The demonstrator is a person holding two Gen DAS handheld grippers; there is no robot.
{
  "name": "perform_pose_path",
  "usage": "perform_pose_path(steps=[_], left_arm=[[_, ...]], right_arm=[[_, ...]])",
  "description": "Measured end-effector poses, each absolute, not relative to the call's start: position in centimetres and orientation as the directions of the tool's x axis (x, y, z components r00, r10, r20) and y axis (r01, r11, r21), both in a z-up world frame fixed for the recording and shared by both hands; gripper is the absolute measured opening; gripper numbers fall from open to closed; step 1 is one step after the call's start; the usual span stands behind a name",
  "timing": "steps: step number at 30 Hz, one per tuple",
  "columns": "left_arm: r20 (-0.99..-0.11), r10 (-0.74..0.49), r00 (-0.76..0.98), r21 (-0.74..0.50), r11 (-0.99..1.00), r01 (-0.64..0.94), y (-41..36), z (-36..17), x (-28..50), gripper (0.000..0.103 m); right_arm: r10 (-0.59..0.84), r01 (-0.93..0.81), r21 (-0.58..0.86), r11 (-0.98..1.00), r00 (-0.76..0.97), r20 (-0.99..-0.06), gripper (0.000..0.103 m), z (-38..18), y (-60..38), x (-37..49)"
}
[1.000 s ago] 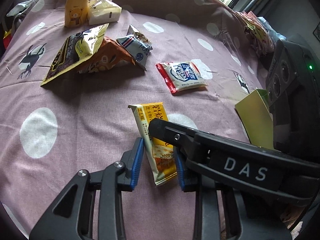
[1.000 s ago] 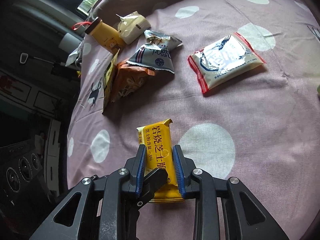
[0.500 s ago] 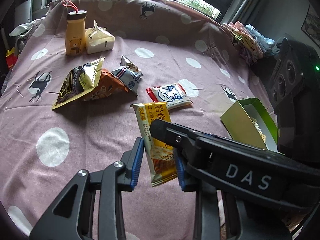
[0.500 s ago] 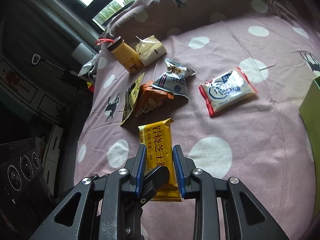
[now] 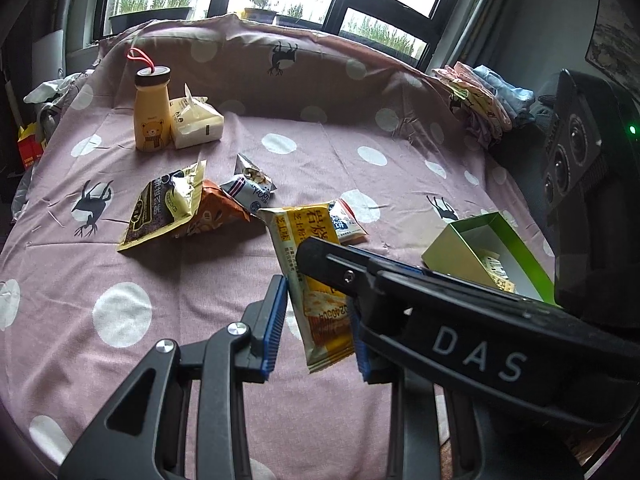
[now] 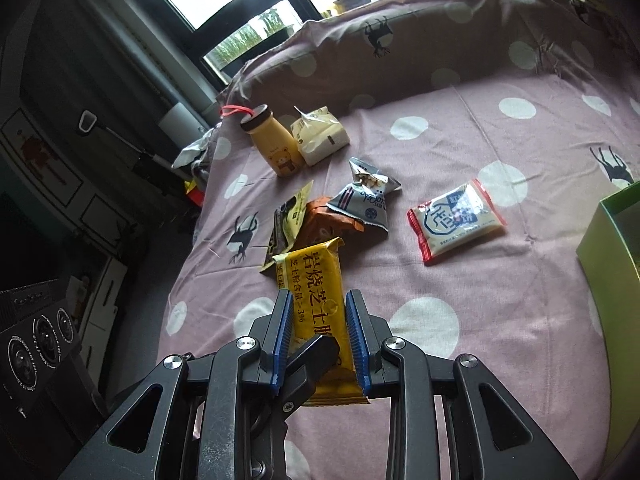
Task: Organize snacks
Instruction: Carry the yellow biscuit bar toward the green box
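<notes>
A yellow snack packet [image 5: 320,320] [image 6: 316,280] hangs lifted above the pink dotted bedspread [image 5: 120,280]. My left gripper [image 5: 318,332] is shut on its lower half, a blue pad at each long edge. My right gripper [image 6: 318,344] is shut across the same packet. One black finger of the right gripper [image 5: 360,276] crosses the packet's face in the left wrist view. The tip of a left gripper finger [image 6: 312,356] lies over it in the right wrist view. An open green box [image 5: 452,248] [image 6: 600,264] stands to the right with a packet inside.
On the bedspread lie a red-edged white packet [image 6: 456,220], a grey packet [image 6: 364,200], an orange packet [image 5: 212,216] and a black-and-yellow bag [image 5: 160,208]. A yellow bear bottle [image 5: 151,120] and a cream packet [image 5: 196,124] stand at the back. Folded clothes [image 5: 480,100] are at the far right.
Both grippers have risen together with the yellow packet, which has left the bedspread. Both views have tilted up, so the windows and the green box now show.
</notes>
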State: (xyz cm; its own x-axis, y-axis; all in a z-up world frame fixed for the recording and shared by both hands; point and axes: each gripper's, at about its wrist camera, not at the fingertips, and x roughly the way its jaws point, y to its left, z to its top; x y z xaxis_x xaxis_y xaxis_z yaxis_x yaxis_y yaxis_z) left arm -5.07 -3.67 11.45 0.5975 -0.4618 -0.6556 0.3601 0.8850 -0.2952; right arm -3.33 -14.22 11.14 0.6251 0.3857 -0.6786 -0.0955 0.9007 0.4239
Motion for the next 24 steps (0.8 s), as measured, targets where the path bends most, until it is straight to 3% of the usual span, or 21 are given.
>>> perform_pose_path(steps=[24], left_arm=[[-0.578, -0.519, 0.630, -0.223, 0.843, 0.490, -9.2, 15.3, -7.4, 0.029]], right_arm=[[0.300, -0.061, 0.389, 0.919, 0.749, -0.591, 0.030, 15.8, -19.0, -7.3]])
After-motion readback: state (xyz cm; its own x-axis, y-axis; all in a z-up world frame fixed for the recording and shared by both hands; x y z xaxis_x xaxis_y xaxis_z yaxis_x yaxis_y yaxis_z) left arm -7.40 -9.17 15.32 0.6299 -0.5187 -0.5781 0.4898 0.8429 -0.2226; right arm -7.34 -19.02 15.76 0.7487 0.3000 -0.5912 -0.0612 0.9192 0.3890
